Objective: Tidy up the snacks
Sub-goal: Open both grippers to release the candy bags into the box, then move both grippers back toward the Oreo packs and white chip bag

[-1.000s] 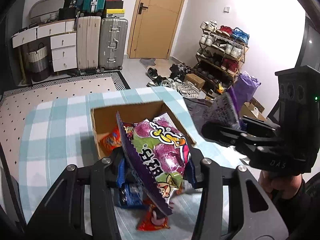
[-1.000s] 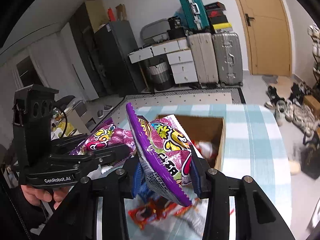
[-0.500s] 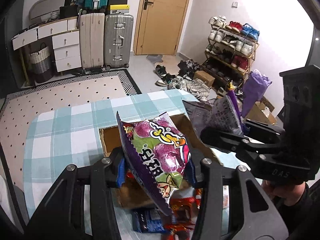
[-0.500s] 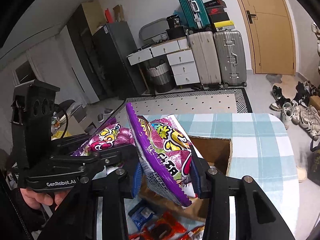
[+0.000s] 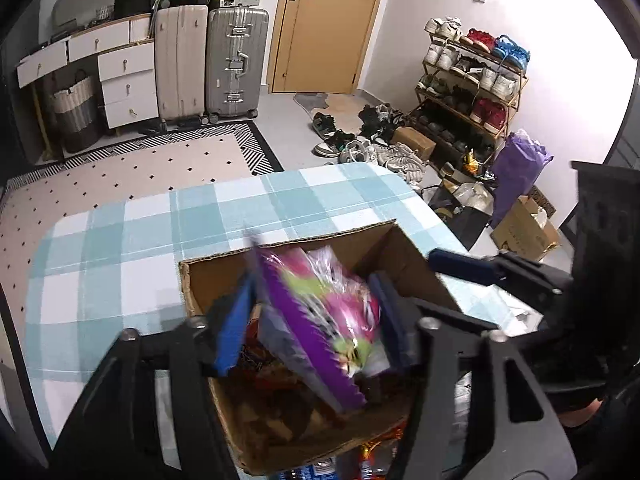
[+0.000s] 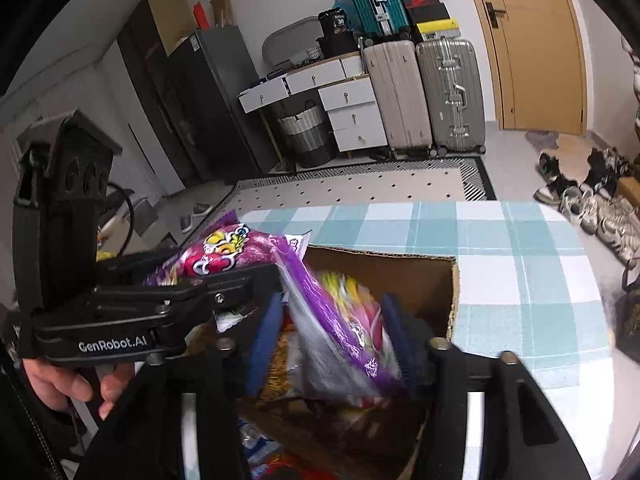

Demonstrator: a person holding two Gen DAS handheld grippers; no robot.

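Observation:
A brown cardboard box (image 5: 404,256) (image 6: 400,276) stands on the checked tablecloth with several snack packs inside. Over the box, my left gripper (image 5: 314,320) has spread its jaws around a blurred purple snack bag (image 5: 320,308), which tilts down into the box. My right gripper (image 6: 334,332) is also spread around a second purple snack bag (image 6: 340,320), blurred, over the box. In the right wrist view the left gripper (image 6: 240,284) still has its bag (image 6: 224,248) between its fingers. In the left wrist view the right gripper's blue pad (image 5: 460,266) shows bare.
The table (image 5: 120,248) has a teal and white checked cloth. Loose snack packs (image 5: 360,464) lie at its near edge in front of the box. Beyond are a rug, suitcases (image 5: 236,64), drawers, a door and a shoe rack (image 5: 472,92).
Both grippers moved forward and down over the box. Their jaws have widened and the purple bags are slipping down into the box, blurred with motion.

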